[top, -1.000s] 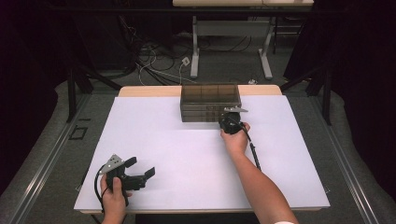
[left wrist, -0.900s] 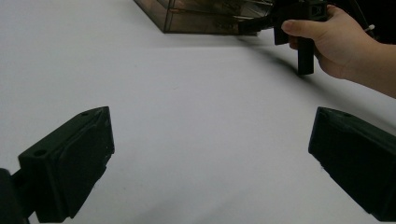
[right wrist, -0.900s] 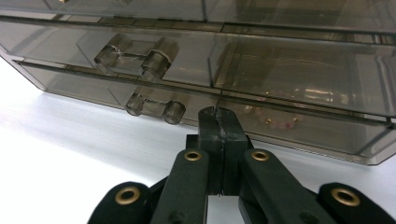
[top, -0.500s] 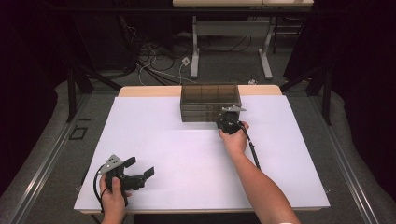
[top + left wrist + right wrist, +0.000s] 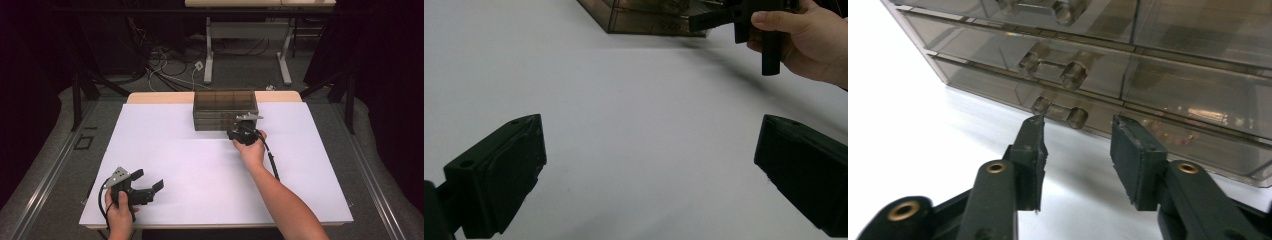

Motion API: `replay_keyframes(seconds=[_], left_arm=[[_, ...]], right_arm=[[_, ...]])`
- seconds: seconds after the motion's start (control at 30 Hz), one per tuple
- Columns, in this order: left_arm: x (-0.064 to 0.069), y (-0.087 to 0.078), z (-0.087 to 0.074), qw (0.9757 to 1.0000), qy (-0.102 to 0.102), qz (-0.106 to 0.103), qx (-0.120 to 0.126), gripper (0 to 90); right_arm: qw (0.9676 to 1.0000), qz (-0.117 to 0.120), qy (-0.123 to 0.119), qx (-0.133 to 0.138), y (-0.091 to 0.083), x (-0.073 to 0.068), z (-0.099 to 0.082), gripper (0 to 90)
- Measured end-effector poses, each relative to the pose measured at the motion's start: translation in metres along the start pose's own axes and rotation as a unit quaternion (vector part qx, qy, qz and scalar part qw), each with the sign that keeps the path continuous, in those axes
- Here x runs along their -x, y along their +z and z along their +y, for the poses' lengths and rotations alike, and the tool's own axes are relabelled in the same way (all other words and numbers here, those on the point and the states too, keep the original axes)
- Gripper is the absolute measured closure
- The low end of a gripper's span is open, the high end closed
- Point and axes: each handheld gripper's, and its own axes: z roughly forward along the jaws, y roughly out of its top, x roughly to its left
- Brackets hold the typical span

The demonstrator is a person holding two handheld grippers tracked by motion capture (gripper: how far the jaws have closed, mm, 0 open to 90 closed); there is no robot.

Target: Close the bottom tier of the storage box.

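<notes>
High view: a smoky, see-through drawer unit (image 5: 225, 110) stands at the far middle of the white table (image 5: 165, 150), its front facing the person. The right gripper (image 5: 239, 134) is held at the lower right part of that front, with the right hand (image 5: 251, 147) wrapped around its body and its cable (image 5: 272, 162) trailing back along the forearm. The left gripper (image 5: 150, 182) rests near the table's near left corner, well apart from the unit, held by the left hand (image 5: 120, 207).

Right gripper view: the right gripper's two black jaws have just been opening and now stand partly spread, with nothing between them. They point at the lowest drawer (image 5: 1158, 135). The tip of the left-hand jaw sits just in front of that drawer's handle (image 5: 1060, 112); whether it touches the handle cannot be told. The handle is a clear bar on two round posts. A second handle (image 5: 1050, 67) of the same kind shows on the drawer above. All drawers visible sit flush with the front.

Left gripper view: the left gripper's jaws are spread wide over bare white table, gripping nothing. Farther off, the right hand and its gripper appear at the front of the drawer unit.
</notes>
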Motion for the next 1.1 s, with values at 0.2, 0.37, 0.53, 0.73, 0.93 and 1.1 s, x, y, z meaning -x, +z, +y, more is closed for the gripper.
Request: replay_keyframes(seconds=[0.2,0.37,0.53,0.73,0.93,1.1], left_arm=[[0.0,-0.001,0.0,1.0,0.0,0.001,0.0,0.5],[0.0,-0.001,0.0,1.0,0.001,0.001,-0.001,0.5],[0.001,-0.001,0.0,1.0,0.004,0.0,-0.001,0.5],[0.001,-0.001,0.0,1.0,0.004,0.0,-0.002,0.5],[0.001,0.0,0.0,1.0,0.005,0.001,-0.003,0.5],[0.002,0.001,0.001,1.0,0.004,-0.002,-0.004,0.5]], right_arm=[[0.9999,0.008,-0.012,0.004,-0.008,-0.005,0.003,42.6],[0.9997,0.012,-0.019,0.006,-0.017,-0.01,0.007,36.4],[0.9987,0.027,-0.043,0.006,-0.026,-0.017,0.009,32.6],[0.9967,0.036,-0.07,-0.02,-0.036,-0.022,0.011,27.0],[0.996,0.035,-0.078,-0.027,-0.046,-0.029,0.012,16.1],[0.9949,0.05,-0.081,-0.031,-0.058,-0.038,0.011,13.8]])
